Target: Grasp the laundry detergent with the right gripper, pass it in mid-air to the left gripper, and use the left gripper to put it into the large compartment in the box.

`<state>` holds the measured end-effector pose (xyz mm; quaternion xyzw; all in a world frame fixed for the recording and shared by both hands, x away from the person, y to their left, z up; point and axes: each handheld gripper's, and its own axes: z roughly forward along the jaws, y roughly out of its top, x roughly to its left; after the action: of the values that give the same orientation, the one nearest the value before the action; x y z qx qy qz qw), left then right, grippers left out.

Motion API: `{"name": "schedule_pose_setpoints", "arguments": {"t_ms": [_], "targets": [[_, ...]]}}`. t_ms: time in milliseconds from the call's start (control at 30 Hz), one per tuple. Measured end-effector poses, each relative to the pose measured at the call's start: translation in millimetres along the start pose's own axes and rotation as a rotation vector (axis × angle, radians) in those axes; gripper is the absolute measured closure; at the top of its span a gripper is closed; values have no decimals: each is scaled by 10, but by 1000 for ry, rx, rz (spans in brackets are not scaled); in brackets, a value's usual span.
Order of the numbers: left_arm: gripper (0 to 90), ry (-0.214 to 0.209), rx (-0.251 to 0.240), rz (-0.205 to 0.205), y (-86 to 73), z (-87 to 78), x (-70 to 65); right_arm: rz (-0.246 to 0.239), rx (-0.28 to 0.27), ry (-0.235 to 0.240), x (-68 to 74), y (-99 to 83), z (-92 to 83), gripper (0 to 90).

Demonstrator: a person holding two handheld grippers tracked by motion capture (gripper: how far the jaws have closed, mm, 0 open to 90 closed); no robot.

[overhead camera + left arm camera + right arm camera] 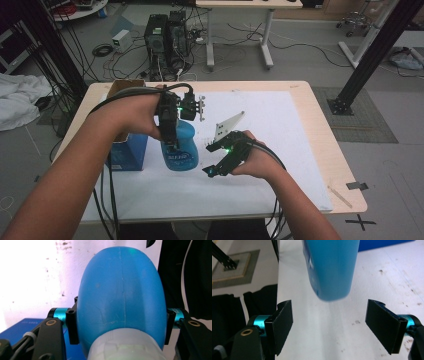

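Observation:
A blue plastic bottle [181, 150] hangs upright, its base a little above the white sheet [280, 150]. My left gripper [174, 131] points down and is shut on the bottle's upper part. In the left gripper view the black pads [72, 326] press both sides of the bottle's shoulder [121, 290], just past its pale neck. My right gripper [209, 160] is to the right of the bottle's lower end, aimed at it. In the right gripper view the right gripper [329, 322] stands open, the bottle's base [329, 267] ahead of its jaws and not touched.
A blue box [127, 150] stands at the left of the bottle, close behind my left hand. The wooden table's edge [345, 165] borders the sheet, and a thin stick [340, 196] lies near the front right corner. Computer towers [165, 35] and cables sit on the floor beyond.

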<state>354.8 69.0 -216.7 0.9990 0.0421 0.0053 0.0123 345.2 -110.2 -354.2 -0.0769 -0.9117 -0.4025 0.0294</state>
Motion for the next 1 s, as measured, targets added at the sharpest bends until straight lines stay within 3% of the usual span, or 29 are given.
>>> {"name": "schedule_pose_setpoints", "arguments": {"t_ms": [467, 500, 533, 767, 833, 867, 1000], "targets": [[383, -21, -5, -93, -138, -208, 97, -19, 207, -20, -76, 162, -60, 136], [383, -27, -5, -113, -155, -258, 117, -27, 220, -22, -84, 177, -74, 135], [383, -29, -5, -122, -164, -281, 127, -25, 261, -28, -92, 217, -115, 135], [383, -36, -31, -178, -263, -465, 230, -24, 395, -41, -160, 334, -228, 134], [383, -36, -31, -178, -263, -465, 230, -27, 409, -46, -171, 353, -242, 134], [383, -32, -41, -225, -339, -560, 296, -32, 433, -50, -201, 401, -281, 133], [383, -35, -62, -270, -417, -640, 349, -41, 428, -55, -233, 445, -333, 134]]}}
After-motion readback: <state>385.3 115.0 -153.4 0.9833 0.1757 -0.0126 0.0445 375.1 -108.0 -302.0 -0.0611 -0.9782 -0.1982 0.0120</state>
